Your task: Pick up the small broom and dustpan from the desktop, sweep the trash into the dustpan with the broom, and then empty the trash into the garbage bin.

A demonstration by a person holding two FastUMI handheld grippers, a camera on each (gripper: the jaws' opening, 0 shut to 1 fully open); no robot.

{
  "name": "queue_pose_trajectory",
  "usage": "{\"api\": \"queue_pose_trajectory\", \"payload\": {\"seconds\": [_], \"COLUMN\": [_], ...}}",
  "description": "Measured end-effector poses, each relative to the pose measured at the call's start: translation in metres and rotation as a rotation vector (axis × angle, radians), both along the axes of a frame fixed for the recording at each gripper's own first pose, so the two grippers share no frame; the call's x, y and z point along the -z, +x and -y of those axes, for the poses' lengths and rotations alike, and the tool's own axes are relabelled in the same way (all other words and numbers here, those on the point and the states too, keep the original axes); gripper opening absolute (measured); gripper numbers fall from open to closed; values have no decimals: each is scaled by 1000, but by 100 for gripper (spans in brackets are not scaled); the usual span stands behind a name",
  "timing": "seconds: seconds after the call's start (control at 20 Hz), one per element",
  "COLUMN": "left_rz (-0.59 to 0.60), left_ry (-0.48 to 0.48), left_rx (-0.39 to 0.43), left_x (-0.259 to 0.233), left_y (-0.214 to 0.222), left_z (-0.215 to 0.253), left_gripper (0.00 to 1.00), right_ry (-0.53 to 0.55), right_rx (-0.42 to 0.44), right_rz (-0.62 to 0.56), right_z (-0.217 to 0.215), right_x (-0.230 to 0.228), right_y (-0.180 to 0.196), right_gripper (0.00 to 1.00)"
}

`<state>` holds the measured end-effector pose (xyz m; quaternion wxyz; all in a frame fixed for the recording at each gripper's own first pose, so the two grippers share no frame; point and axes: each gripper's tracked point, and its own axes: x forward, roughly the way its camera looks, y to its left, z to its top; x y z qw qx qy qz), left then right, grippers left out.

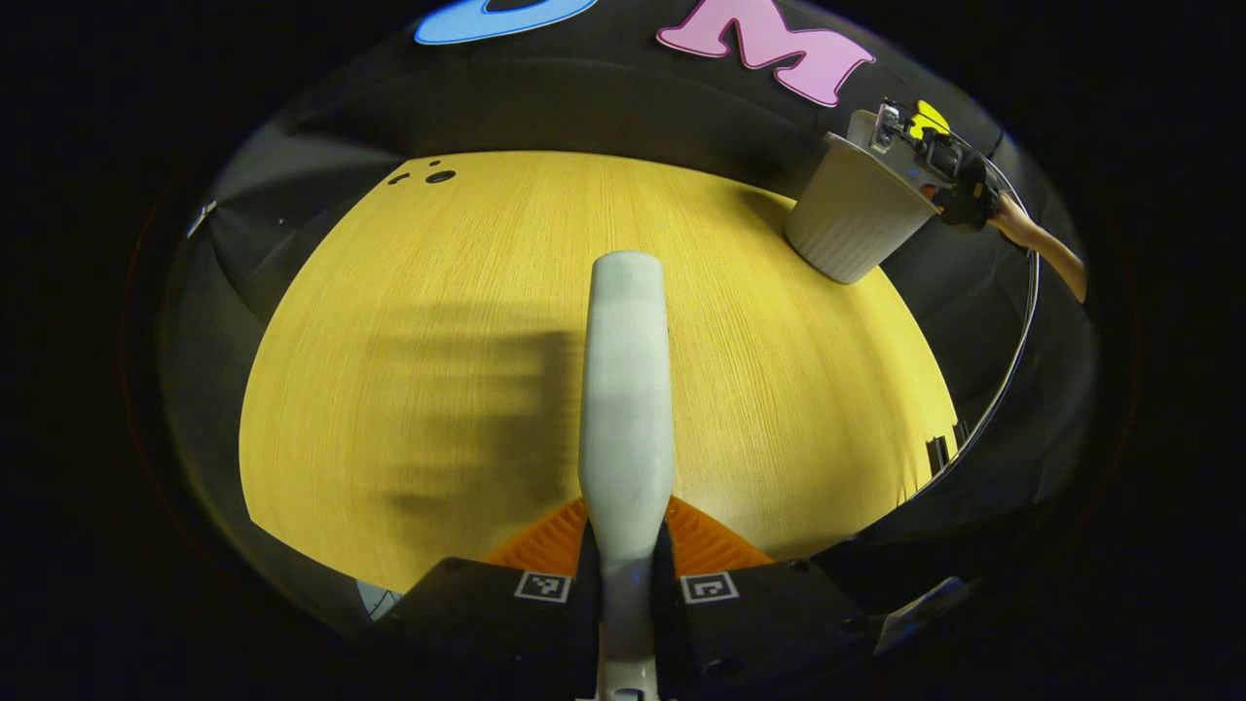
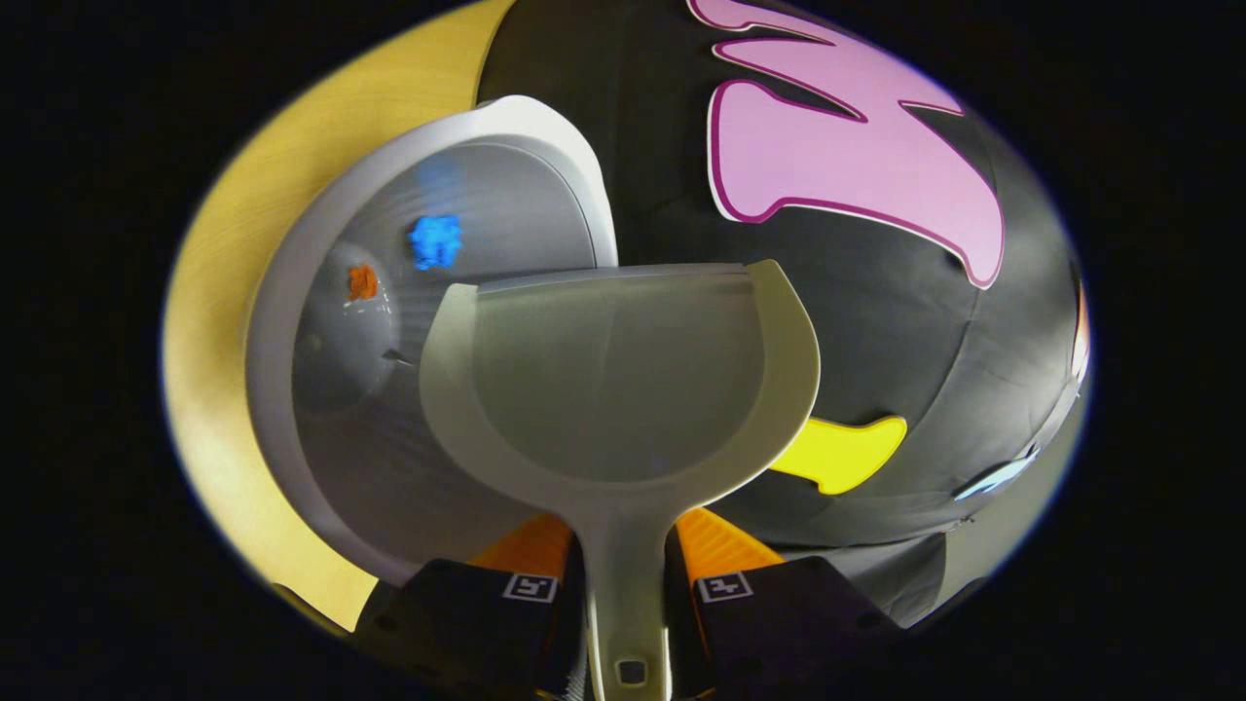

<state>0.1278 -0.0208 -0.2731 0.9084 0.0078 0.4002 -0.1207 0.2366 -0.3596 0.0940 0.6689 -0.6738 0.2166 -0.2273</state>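
In the left gripper view a yellow wooden table (image 1: 409,321) fills the middle, its grain running away toward the black cloth wall (image 1: 604,107) behind it. A few small dark holes (image 1: 428,176) sit near the far left edge of the tabletop. A blurred shadow lies on the wood to the left of centre. At the far right corner stands the pale ribbed bin (image 1: 852,219), and just above its rim hangs the right gripper (image 1: 939,161), with a bare forearm (image 1: 1046,243) reaching in from the right. The left gripper (image 1: 626,560) is closed on the handle of the broom (image 1: 628,389), one finger pressed to each side; the pale handle runs straight up the middle of the picture, held above the table (the bristle end is out of sight).

In the right gripper view the camera is tilted, so the table (image 2: 224,292) shows as a yellow band at the left and the cloth wall (image 2: 876,341) takes up the right. The bin (image 2: 292,321) lies open-mouthed toward the camera, and inside it rest a blue scrap (image 2: 435,240) and an orange scrap (image 2: 362,282). The right gripper (image 2: 623,560) is clamped on the handle of the dustpan (image 2: 623,389), both fingers against it. The pan's scoop overlaps the bin's mouth, its front edge at the bin's rim, and its inside looks bare.
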Motion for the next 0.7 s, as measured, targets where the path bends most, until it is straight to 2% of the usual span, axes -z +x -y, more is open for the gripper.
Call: {"api": "queue_pose_trajectory", "payload": {"seconds": [0.15, 0.2, 0.25, 0.3, 0.35, 0.5, 0.55, 0.6, 0.65, 0.7], "left_rz": [-6, -7, -7, -10, -16, -22, -19, -17, -13, -11], "left_ry": [-16, -18, -16, -13, -12, -16, -20, -22, -21, -18], "left_rx": [-32, -38, -44, -48, -53, -75, -78, -79, -77, -74], "left_x": [1, 0, 1, 2, 4, 3, 2, 1, -2, -3], "left_y": [0, 0, -2, -2, -2, 1, 1, 3, 3, 5], "left_z": [-8, -12, -14, -18, -18, -24, -25, -24, -24, -24], "left_gripper": [27, 27, 25, 27, 25, 27, 27, 27, 27, 27], "right_ry": [-6, 8, 33, 72, 134, 332, 354, 369, 388, 417], "right_rx": [4, 2, 5, 6, 15, 31, 33, 21, 7, -4], "right_rz": [-1, -3, -5, -12, -20, -28, -28, -18, -3, 19], "right_z": [0, 1, 1, 1, 1, 1, 1, 0, -2, -3], "right_x": [0, 1, 2, 4, 8, 20, 19, 17, 12, 7], "right_y": [0, 0, -1, -1, -1, -4, -6, -7, -8, -12], "right_gripper": [37, 34, 37, 40, 37, 39, 40, 35, 41, 37]}}
